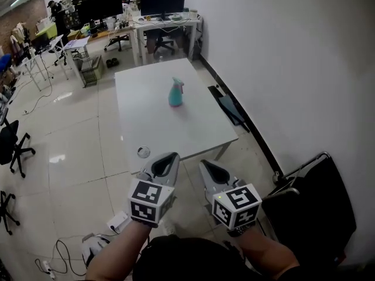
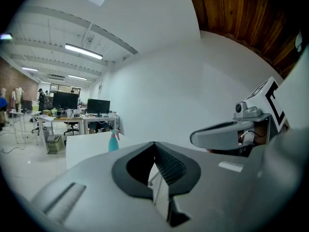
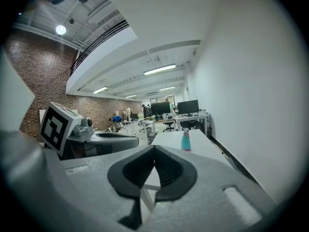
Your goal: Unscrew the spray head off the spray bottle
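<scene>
Both tongs closed, nothing in them. Left tongs (image 1: 171, 157): jaws meet tip to tip, with only the dark diamond-shaped recess open behind the tips. Right tongs (image 1: 205, 164): same. I hold them side by side, near each other but not touching, tips angled slightly down, at the near edge of the white rectangular table (image 1: 146, 110). The teal plastic spray bottle (image 1: 176, 94) stands upright on that table, well ahead of both tips and roughly on the line between them, alone on the far half of the top. The pink spray head (image 1: 178, 82) is on the bottle. The bottle is opaque, so I can't tell the fill level or what's in it. In the left gripper view the bottle sits ahead and to the left of the tips; in the right gripper view it is ahead and to the right. A small round ring-like object (image 1: 143, 152) lies on the table's near left corner, just beside the left tips; too small to identify. A black fabric thing on a metal frame (image 1: 313, 206) is to the outside of the right tongs, against the white wall (image 1: 293, 69). Desks with dark monitors (image 1: 117, 7) are far beyond the table.
</scene>
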Action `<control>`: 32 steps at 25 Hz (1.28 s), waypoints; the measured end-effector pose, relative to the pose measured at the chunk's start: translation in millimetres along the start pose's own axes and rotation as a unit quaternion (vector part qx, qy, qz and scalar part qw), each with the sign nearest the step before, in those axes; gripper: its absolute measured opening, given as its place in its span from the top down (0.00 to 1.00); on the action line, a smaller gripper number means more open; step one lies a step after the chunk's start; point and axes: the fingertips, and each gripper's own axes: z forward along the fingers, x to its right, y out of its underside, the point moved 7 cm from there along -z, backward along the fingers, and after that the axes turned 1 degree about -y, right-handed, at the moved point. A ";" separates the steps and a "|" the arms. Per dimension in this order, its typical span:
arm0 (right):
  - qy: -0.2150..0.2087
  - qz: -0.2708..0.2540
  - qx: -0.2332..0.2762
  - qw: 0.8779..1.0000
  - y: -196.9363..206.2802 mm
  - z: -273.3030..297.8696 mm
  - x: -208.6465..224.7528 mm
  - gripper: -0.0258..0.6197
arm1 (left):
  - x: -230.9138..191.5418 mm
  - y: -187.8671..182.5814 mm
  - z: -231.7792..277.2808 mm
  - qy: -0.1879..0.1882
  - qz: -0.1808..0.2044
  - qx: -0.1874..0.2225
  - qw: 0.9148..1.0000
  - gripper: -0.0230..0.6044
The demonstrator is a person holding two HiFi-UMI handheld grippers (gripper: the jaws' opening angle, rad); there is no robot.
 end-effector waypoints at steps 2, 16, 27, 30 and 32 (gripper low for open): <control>0.004 -0.002 -0.003 1.000 -6.5 13.4 -1.3 0.97 | -13.4 -2.9 4.7 0.004 -0.002 0.001 1.000 0.94; 0.023 0.009 -0.014 1.000 -21.4 75.5 14.0 0.97 | -68.5 -4.8 42.1 0.025 -0.005 -0.016 1.000 0.94; -0.011 0.009 -0.020 1.000 -32.6 114.5 57.8 0.97 | -82.5 -7.8 89.0 -0.004 -0.009 -0.030 0.999 0.94; -0.028 0.009 -0.025 0.999 -37.0 125.6 81.1 0.97 | -82.1 -10.0 110.2 -0.020 -0.013 -0.036 0.999 0.93; -0.040 0.008 -0.029 0.999 -41.9 131.3 95.5 0.97 | -80.9 -12.5 122.6 -0.031 -0.016 -0.041 0.999 0.93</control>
